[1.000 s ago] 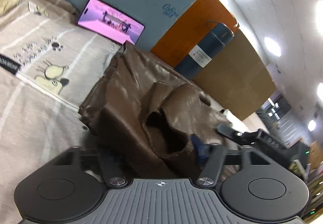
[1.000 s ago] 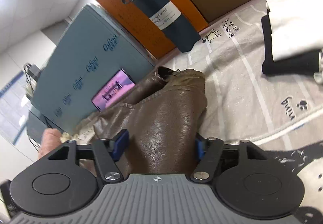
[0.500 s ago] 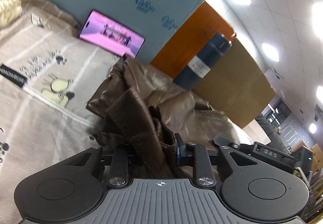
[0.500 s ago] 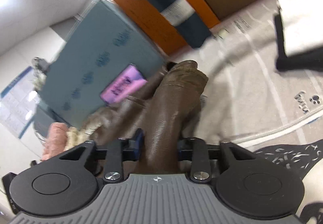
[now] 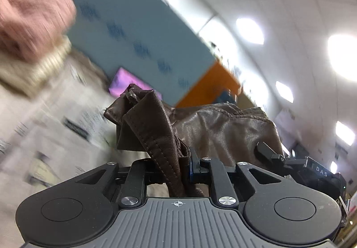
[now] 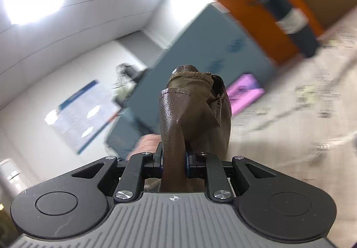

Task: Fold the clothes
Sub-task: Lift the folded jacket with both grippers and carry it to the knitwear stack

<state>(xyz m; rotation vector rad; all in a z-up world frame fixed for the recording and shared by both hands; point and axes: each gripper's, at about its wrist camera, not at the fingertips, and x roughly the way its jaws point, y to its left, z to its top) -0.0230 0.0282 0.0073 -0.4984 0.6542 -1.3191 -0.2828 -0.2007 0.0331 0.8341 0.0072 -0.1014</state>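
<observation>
A brown leather garment (image 5: 214, 129) is held up off the grey printed bed sheet (image 5: 44, 136). My left gripper (image 5: 176, 169) is shut on a stitched edge of it, which stands up between the jaws. My right gripper (image 6: 174, 163) is shut on another bunched part of the same garment (image 6: 187, 109), which rises straight up in front of the camera. The right gripper's body (image 5: 312, 167) shows at the right of the left wrist view, behind the leather. Both views are tilted up and blurred.
A pink and cream knit pile (image 5: 31, 31) lies at the far left. A phone with a lit purple screen (image 6: 245, 91) leans on a blue-grey board (image 5: 125, 31). A dark blue bottle (image 6: 287, 17) stands by an orange panel (image 6: 263, 13).
Both grippers closed on the leather garment and lifted it off the sheet. Both cameras swung upward, so wall and ceiling now fill much of each view.
</observation>
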